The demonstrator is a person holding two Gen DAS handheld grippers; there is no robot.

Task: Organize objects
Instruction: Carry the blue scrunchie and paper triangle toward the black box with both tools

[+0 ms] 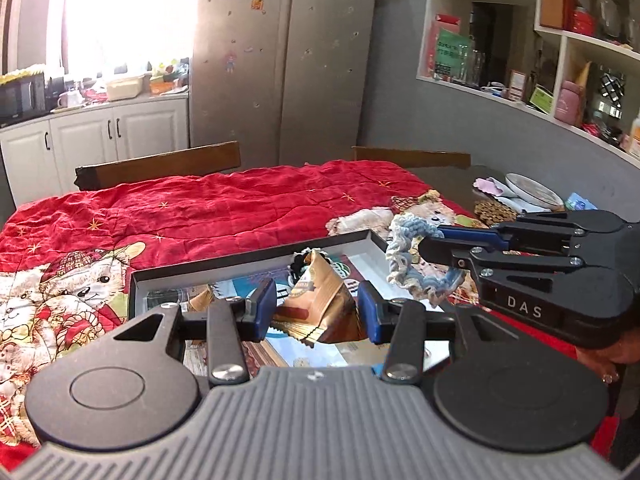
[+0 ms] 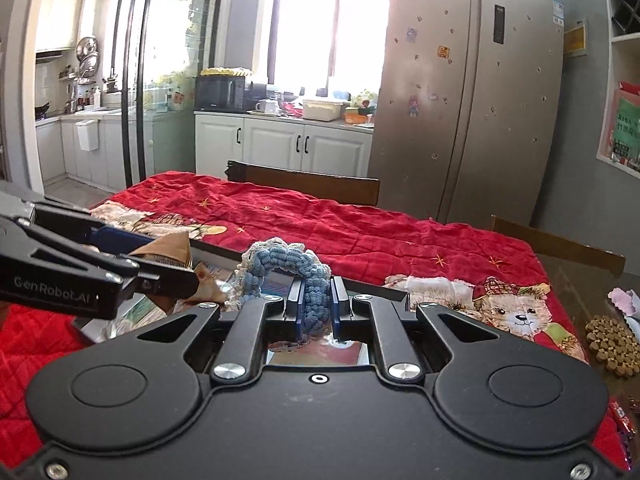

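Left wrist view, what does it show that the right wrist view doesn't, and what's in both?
Only left wrist: the plate at the table's far right, and wall shelves.
Only right wrist: the kitchen behind a glass door.
Both: the red blanket, fridge, left tool gripping a brown packet, right tool clamping a crocheted ring.
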